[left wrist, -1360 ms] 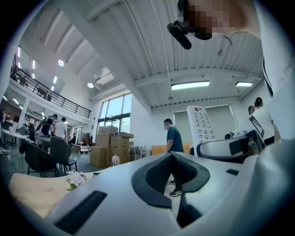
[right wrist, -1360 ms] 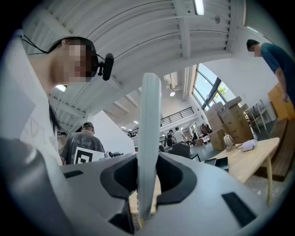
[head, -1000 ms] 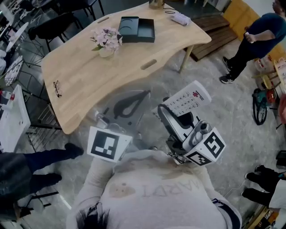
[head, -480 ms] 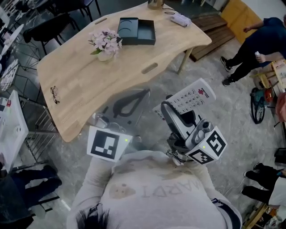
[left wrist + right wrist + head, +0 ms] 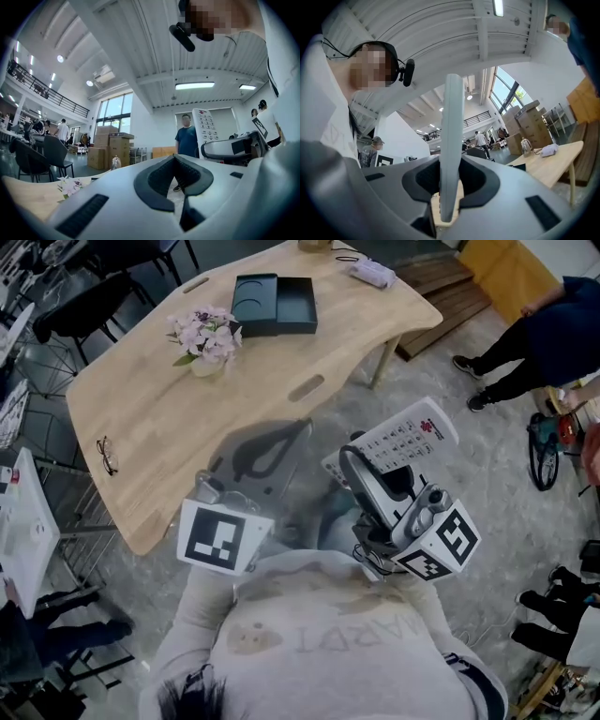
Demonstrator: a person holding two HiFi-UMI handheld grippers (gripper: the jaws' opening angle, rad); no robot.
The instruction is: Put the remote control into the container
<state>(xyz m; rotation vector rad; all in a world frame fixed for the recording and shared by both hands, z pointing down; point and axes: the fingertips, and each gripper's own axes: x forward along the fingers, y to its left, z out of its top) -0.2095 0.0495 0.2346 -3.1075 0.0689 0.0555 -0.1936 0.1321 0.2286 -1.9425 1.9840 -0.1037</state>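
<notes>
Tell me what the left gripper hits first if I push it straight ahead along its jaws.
Nothing close, it seems. The left gripper, jaws together and empty, points past the wooden table on its left, over floor toward a distant person in blue. Depth is unclear.

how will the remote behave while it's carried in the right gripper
Probably stiff: the remote control juts straight out from the right gripper without sagging. Likely light, since a pinch at one end holds it. Its smooth, thin edge could slip or pivot if jolted.
</notes>
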